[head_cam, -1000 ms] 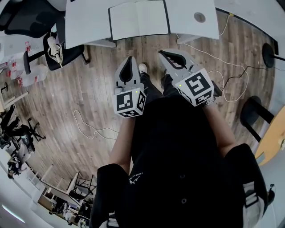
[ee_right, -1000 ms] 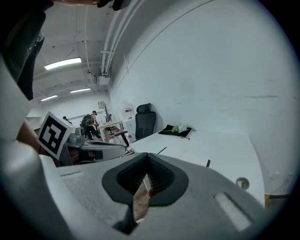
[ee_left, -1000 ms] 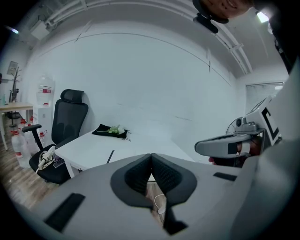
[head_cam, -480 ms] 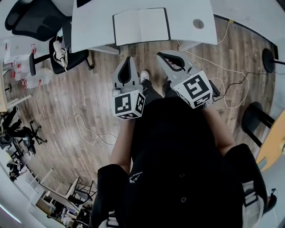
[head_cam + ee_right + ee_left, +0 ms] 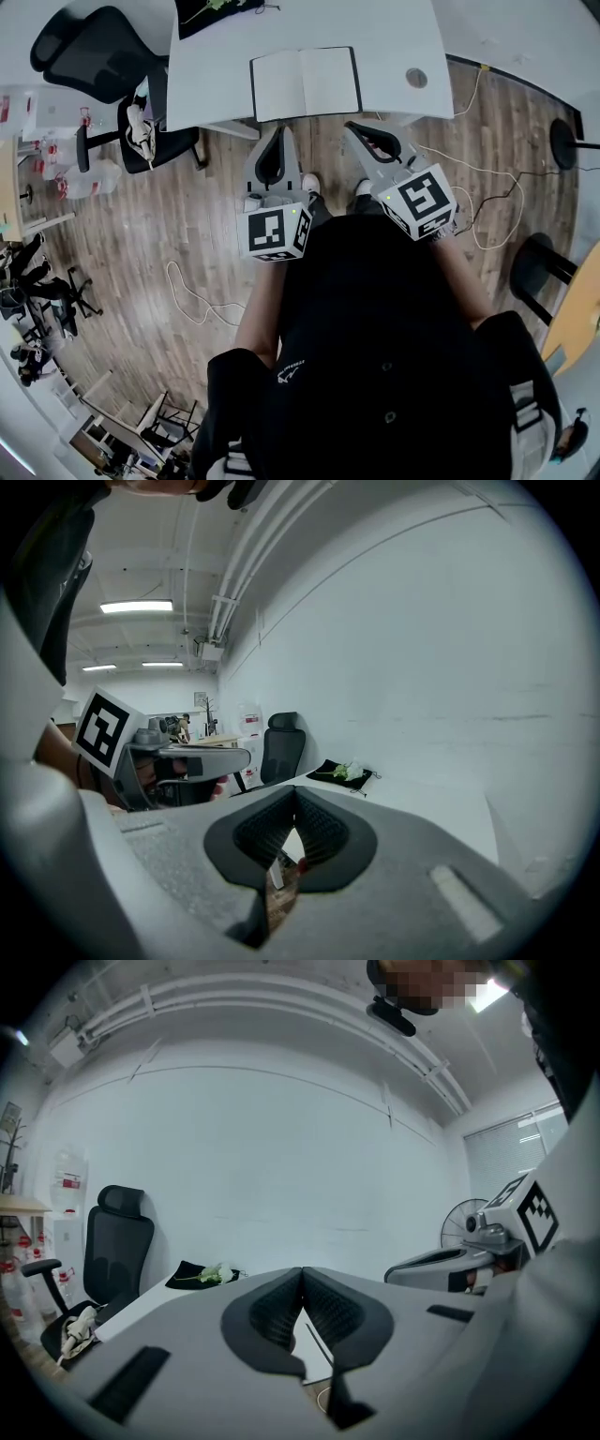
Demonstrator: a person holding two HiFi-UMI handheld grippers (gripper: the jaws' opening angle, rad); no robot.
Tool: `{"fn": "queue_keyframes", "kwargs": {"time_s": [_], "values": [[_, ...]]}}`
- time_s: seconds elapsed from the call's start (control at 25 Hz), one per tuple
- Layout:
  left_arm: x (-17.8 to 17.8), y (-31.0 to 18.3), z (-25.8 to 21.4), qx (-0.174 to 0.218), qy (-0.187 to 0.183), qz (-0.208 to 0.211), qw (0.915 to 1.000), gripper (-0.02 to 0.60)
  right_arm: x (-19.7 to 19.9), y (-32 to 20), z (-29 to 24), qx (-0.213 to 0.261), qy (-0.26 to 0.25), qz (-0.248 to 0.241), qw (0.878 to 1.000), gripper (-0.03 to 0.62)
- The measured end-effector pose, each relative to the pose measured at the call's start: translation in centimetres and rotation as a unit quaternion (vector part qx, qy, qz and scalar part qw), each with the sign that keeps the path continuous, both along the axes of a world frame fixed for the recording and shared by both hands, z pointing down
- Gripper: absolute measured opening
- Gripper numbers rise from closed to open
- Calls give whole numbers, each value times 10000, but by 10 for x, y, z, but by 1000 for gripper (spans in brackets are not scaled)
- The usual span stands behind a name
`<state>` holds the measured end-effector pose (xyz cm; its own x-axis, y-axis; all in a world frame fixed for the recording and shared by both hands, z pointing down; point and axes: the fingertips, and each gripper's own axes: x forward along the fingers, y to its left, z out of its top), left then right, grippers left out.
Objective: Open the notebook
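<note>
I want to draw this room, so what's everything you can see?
Notebook: one, white pages, black cover, open on the desk.
Desk: one, white, top of head view.
Cloth: one, black, flowers on it, desk's far edge.
Chair: one, black, left of the desk.
Cables: several, mostly white, on the wood floor.
Fan: one, pale, by the wall.
Left claw: grey, shut, empty.
Right claw: grey, shut, empty.

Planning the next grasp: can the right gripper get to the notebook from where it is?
Probably yes. The notebook lies open near the front edge of the desk, with nothing on it. The right gripper hangs just short of that edge, jaws together and empty, and nothing stands between them.
</note>
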<state>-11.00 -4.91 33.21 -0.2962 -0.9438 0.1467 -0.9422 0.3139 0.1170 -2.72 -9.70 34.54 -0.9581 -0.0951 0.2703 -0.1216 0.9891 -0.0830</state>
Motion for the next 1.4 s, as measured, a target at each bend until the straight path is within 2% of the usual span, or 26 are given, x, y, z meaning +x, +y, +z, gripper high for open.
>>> {"fn": "queue_keyframes", "kwargs": {"time_s": [0.4,0.68,0.96,1.4], "values": [[-5,-31,-43,307,-166,630,9974,6,20,-47,-42,95,-366,549,9978,5],[-13,-45,-79,542,-194,1018,9931,6,27,-69,-75,257,-605,955,9933,5],[-18,-59,-105,758,-260,1363,9874,6,30,-83,-115,397,-879,1145,9887,5],[-29,-67,-115,792,-337,1495,9850,6,50,-104,-136,511,-1013,1613,9804,5]]}}
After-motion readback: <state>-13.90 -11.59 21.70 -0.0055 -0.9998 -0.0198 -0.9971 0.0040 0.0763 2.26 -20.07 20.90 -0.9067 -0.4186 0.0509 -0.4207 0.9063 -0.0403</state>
